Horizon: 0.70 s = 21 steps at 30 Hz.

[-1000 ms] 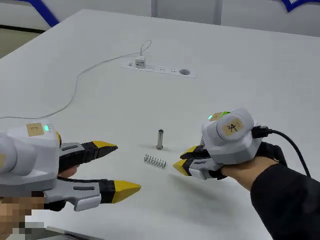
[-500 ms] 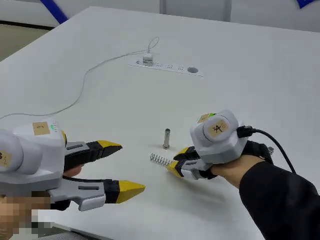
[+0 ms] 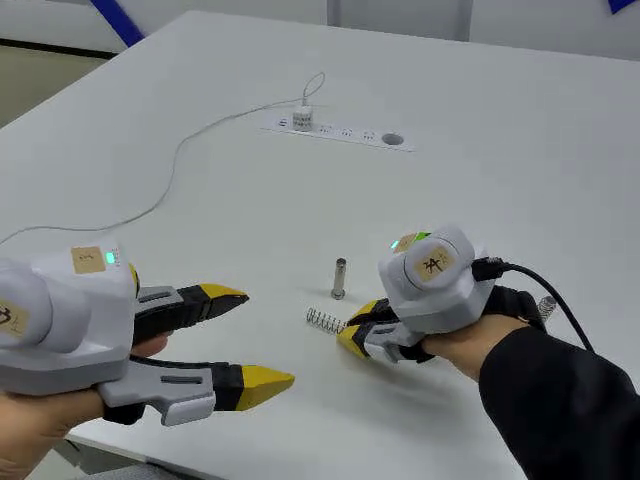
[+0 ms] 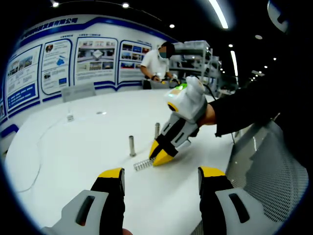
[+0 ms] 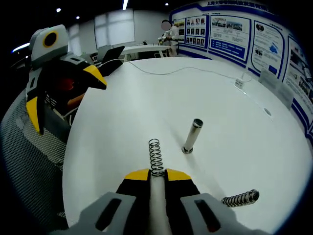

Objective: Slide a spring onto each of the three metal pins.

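– Spring [image 5: 155,155] position?
– Flat on the desk [image 3: 480,120], just beside the upright pin [image 3: 340,278]. The right tongs [image 5: 156,174] are closed on its near end, and the rest points forward, free.
– And the left tongs [image 3: 255,337]?
– Spread wide, holding nothing, well off to the left above the desk.
– How would you thread it?
– Lift, tip the spring vertical, centre its free end over the pin's top, then lower straight down. With a pinch at one end the coil may droop, I'd judge, so go slowly. Release only once several coils have passed the tip. A second spring [image 5: 239,198] lies to the side.
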Tool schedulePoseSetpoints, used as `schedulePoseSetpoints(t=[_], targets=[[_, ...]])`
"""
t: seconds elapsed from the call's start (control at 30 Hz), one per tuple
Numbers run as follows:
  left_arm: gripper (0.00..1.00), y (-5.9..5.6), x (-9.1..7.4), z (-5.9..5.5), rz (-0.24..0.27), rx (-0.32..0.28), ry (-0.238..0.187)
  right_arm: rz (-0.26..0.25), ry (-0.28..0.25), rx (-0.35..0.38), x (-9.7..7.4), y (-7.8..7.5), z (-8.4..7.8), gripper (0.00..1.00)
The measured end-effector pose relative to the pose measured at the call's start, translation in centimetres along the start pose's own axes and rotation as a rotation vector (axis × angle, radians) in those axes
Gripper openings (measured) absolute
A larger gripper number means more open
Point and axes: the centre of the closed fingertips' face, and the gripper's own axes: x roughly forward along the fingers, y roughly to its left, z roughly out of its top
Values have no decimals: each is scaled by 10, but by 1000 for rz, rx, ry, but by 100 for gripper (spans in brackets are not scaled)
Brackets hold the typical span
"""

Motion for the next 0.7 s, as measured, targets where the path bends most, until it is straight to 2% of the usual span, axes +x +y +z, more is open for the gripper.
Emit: schedulePoseSetpoints(t=[0.3,0.7], targets=[[62,-2,1,1,-11,5,-4,-24,-18,-48,-14,2,15,12],[62,-3,0,4,-14,9,-15,-35,-20,-79,-22,4,27,12]])
